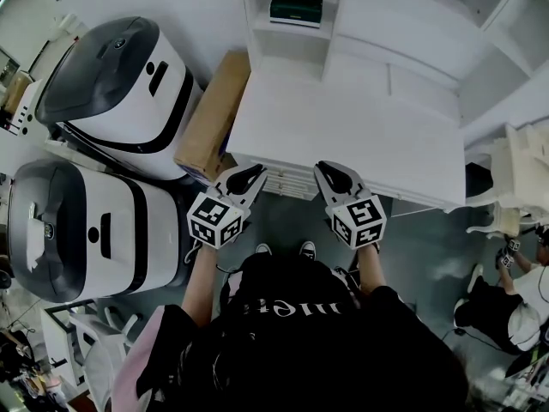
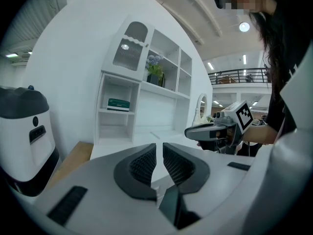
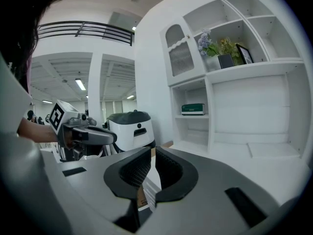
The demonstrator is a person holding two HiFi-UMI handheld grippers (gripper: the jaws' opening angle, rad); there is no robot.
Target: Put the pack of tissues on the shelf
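The pack of tissues (image 1: 296,10), a flat green box, lies on a shelf in the narrow left bay of the white shelf unit (image 1: 343,118). It shows small in the left gripper view (image 2: 119,104) and in the right gripper view (image 3: 193,109). My left gripper (image 1: 244,178) and right gripper (image 1: 333,178) hover side by side at the near edge of the unit's white top, far short of the tissues. Both are shut with nothing between their pads, as the left gripper view (image 2: 159,153) and the right gripper view (image 3: 153,155) show.
Two large white-and-grey machines (image 1: 120,84) (image 1: 77,226) stand at the left. A brown cardboard box (image 1: 210,118) leans between them and the unit. A plant (image 3: 215,48) sits on an upper shelf. A person (image 1: 506,303) sits on the floor at the right beside white furniture (image 1: 515,178).
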